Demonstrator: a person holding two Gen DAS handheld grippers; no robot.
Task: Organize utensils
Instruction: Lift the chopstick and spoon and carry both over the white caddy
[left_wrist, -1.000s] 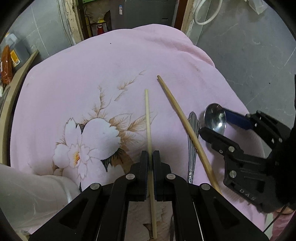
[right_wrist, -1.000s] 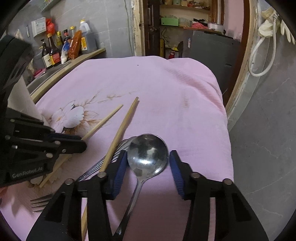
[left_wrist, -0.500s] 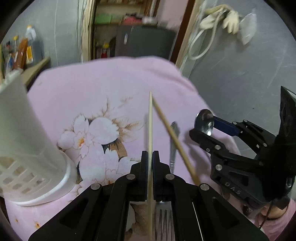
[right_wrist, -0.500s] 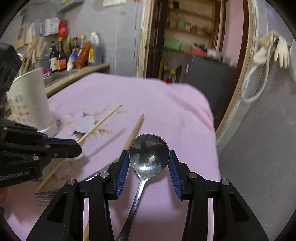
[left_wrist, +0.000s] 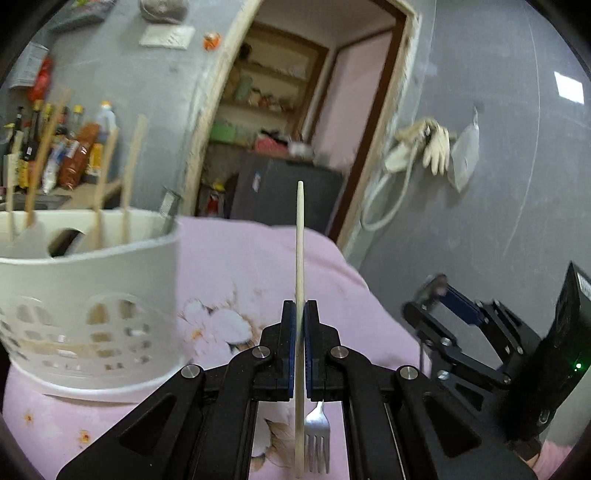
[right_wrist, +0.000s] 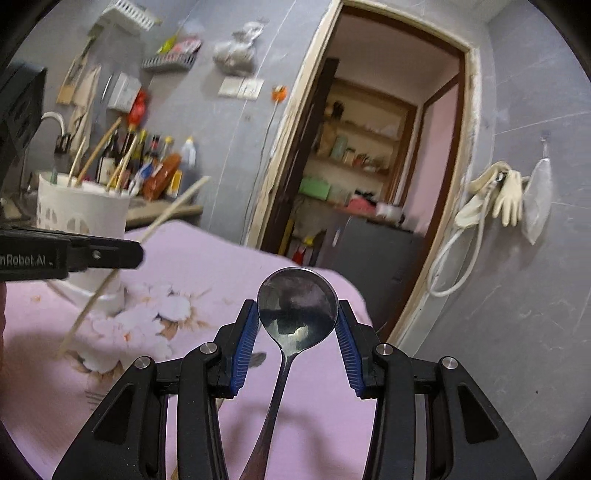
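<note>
Chopstick: pale wood, clamped in your left gripper, its jaws closed tight on it, tip pointing up and away.
Spoon: steel, bowl gripped between your right gripper's half-spread jaws.
Holder: white, left, chopsticks inside, on the pink-clothed worktop.
Fork: lying near, under your left gripper.

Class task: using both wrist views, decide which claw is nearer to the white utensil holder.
Left. The left claw, gripping a chopstick, sits beside the utensil holder. The right claw, holding the spoon, is farther away.
</note>
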